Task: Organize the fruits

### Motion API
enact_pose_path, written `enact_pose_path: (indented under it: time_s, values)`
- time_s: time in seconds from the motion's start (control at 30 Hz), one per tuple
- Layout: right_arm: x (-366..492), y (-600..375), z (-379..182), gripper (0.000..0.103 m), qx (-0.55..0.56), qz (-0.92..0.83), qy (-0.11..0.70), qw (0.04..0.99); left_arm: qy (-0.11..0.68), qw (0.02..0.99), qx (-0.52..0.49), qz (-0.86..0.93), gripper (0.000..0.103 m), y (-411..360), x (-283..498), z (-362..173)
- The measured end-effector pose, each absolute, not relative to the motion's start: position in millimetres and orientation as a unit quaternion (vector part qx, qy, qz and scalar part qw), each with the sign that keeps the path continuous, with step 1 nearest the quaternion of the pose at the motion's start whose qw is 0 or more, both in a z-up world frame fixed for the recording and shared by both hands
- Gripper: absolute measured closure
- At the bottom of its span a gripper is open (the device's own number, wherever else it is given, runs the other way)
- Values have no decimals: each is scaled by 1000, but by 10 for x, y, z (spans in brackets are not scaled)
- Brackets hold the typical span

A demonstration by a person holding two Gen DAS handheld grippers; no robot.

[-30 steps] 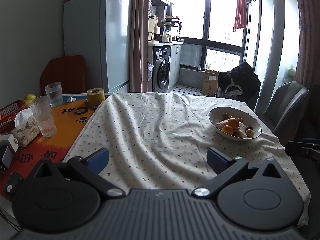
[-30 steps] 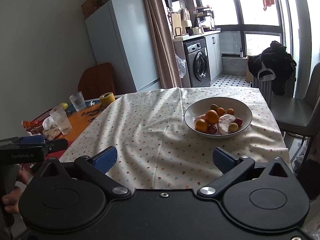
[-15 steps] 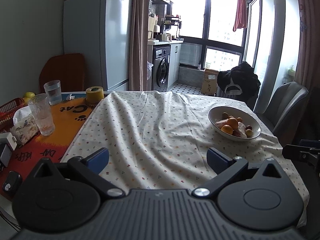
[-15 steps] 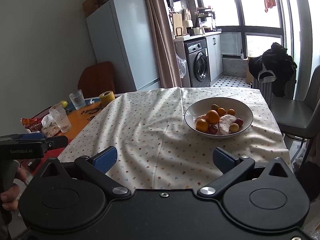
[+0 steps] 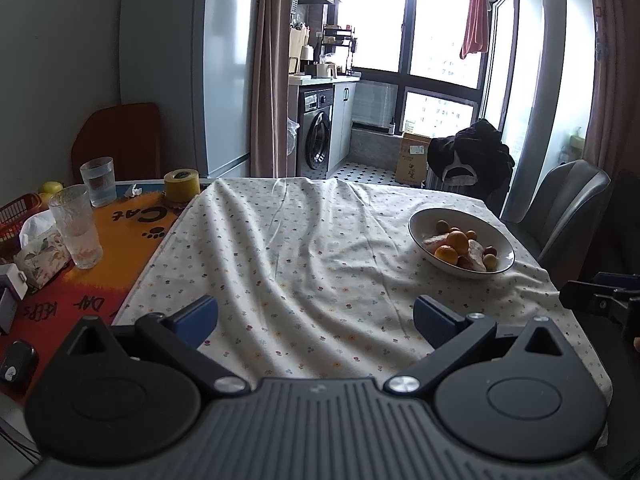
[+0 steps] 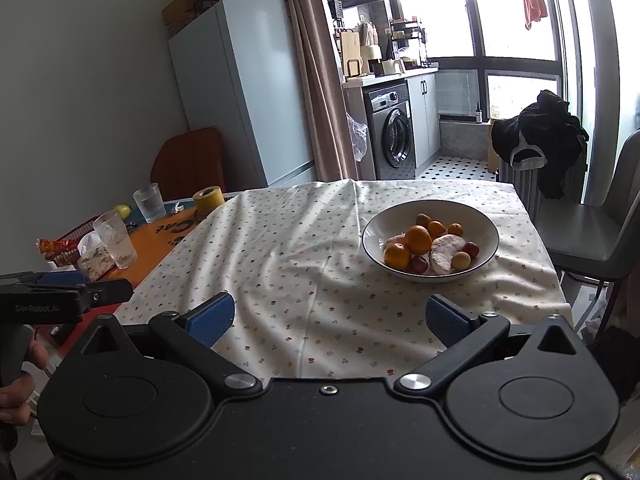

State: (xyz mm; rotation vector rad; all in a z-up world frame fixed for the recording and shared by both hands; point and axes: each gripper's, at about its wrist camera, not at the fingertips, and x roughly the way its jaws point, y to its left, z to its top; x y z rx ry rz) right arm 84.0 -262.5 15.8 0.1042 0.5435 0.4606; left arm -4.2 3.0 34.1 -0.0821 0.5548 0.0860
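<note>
Both tools near the table's front edge, nothing in them: left gripper (image 5: 316, 318) spread wide over the floral tablecloth (image 5: 300, 248), right gripper (image 6: 330, 320) also spread wide, aimed roughly at the bowl. Past that, on the cloth toward the right side of the table, white bowl (image 6: 431, 240) with all the visible task fruit piled together in it: two larger oranges (image 6: 418, 239), a few small orange ones behind, dark red plum-like pieces (image 6: 419, 264), a yellowish round one (image 6: 461, 260), and a pale pink peeled-looking chunk (image 6: 445, 254). Fruit already sits gathered in the bowl, so this fits either a finished gather or a pile about to be sorted out; can't tell which. Handling guess: oranges firm and light, take across the middle with pads on opposite sides; smooth round skins may roll or squirt out, so squeeze gently. Small fruit is packed tight, fingers will nudge neighbours. Pale chunk looks soft, likely to bruise. Bowl looks ceramic, breakable, and may slide on the wrinkled cloth. Farther left, off the cloth: two glasses (image 5: 78, 226), yellow tape roll (image 5: 182, 185).
</note>
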Motion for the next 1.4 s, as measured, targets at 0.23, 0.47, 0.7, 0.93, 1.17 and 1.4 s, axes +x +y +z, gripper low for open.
enact_pose_path:
  time_s: [0.23,0.47,0.7,0.93,1.17,1.4]
  values:
    - [844,-2626,158,0,50,225,265,936,274,960,-41,41,0,34,-48,351]
    - [849,-2627,160,0,50,225,265,936,274,960,-40,41,0,32,-47,350]
    - [859,-2638,161,0,49,225,266,936,274,960,-39,44,0,43,-49,370]
    - [857,-2641,158,0,47,226,266,936,275,960,-39,43,0,54,-49,381]
    - [856,-2638,157,0,46,226,265,936,275,960,-40,44,0,68,-61,386]
    - [853,-2639,157,0,46,225,266,936,275,960,-40,44,0,65,-66,387]
